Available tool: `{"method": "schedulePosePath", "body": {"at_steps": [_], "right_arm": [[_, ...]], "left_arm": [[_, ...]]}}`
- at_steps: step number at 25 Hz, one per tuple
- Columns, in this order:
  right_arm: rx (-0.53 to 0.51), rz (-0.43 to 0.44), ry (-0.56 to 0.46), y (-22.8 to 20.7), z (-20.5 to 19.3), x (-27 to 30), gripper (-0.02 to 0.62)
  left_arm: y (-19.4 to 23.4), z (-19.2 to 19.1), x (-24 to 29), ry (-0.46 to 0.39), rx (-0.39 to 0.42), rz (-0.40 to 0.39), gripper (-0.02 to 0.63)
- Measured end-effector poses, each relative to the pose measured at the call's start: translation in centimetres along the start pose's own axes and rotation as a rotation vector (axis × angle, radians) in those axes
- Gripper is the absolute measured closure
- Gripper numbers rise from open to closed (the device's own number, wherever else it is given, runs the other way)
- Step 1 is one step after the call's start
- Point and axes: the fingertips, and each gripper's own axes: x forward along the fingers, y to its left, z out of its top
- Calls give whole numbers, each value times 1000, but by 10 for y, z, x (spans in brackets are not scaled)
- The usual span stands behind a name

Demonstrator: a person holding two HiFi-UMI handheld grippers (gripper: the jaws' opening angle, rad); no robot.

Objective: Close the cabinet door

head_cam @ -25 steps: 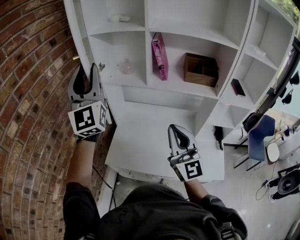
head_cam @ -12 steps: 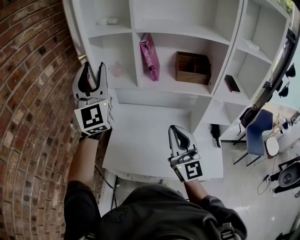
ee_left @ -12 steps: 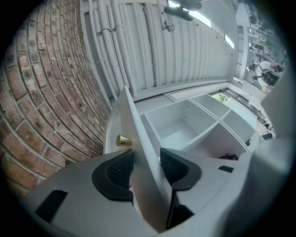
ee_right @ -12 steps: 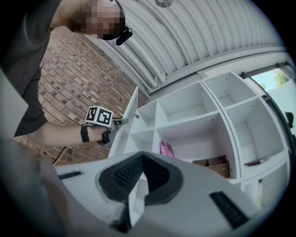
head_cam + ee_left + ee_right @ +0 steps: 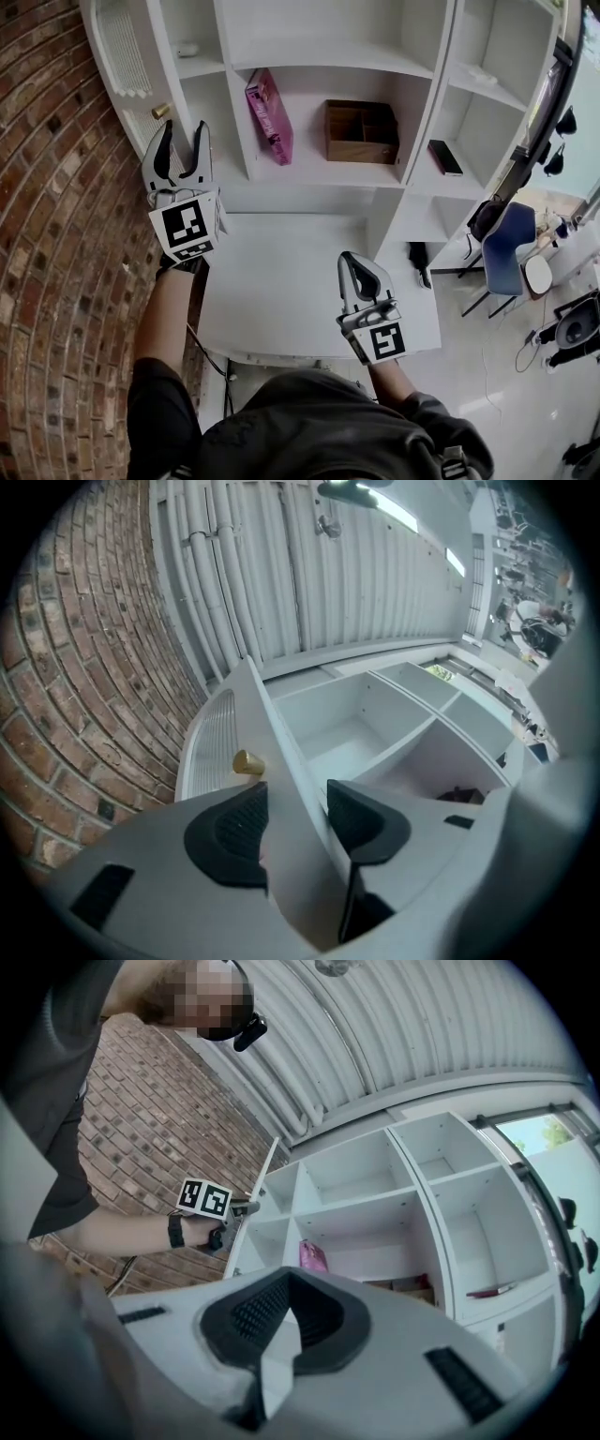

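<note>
The left gripper [image 5: 184,133], jaws just easing apart, straddles the open door [image 5: 119,54] at its free edge out by the brick wall [image 5: 56,234], shelves [image 5: 319,174] off to its right, while the right gripper [image 5: 352,259] hangs back, pinched together and empty

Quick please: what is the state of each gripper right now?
Left gripper: open, jaws have just been opening, edge of the cabinet door between them.
Right gripper: shut, holding nothing.

No legible text, label or number anywhere.
</note>
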Motion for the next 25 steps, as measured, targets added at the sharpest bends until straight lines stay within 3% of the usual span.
{"method": "schedulePosePath", "body": {"at_steps": [25], "right_arm": [[1,-39,21,-38,-13,-1,594]], "left_arm": [[-32,-21,46,-7,39,-6,420]]}}
